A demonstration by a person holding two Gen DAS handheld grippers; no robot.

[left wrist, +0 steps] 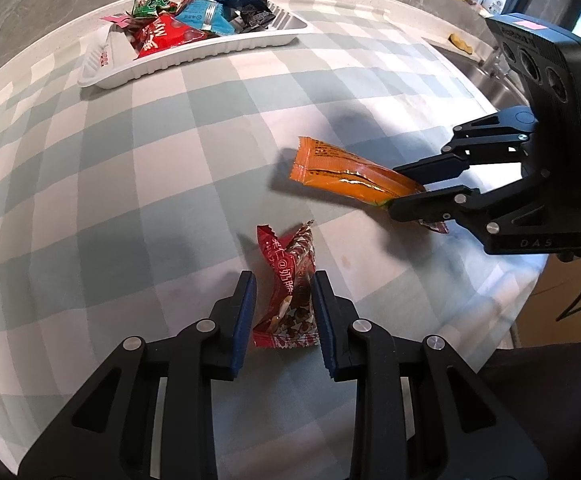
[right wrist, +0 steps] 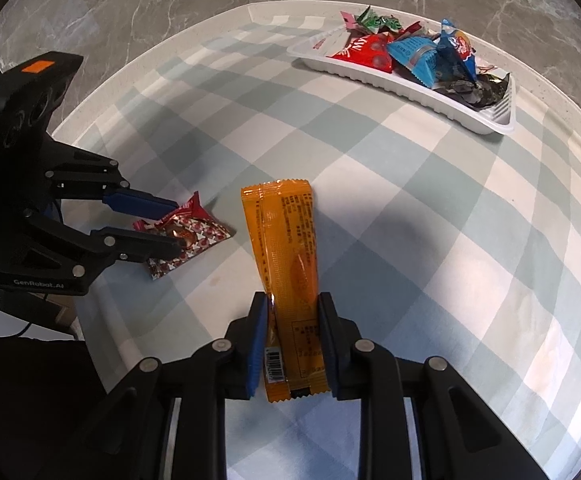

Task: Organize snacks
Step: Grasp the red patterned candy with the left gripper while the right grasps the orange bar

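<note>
Gripping red snack packet (left wrist: 286,292), left tongs (left wrist: 283,280) at lower centre; right tongs (right wrist: 292,300) clamp orange sachet (right wrist: 290,256); white tray (left wrist: 194,54) upper left on table (left wrist: 130,184).

A crumpled red snack packet (left wrist: 286,292) and long orange sachet (right wrist: 290,264) lie near the snack-filled white tray (right wrist: 402,92).

Glossy foil-like film wraps the orange packet (right wrist: 290,256) and the crinkled red packet (left wrist: 288,292). The tray (left wrist: 194,56) is ribbed white plastic. Matt checked cloth (left wrist: 130,184) covers the desk. The fingers (left wrist: 246,316) are matt black plastic with ridged blue pads.
</note>
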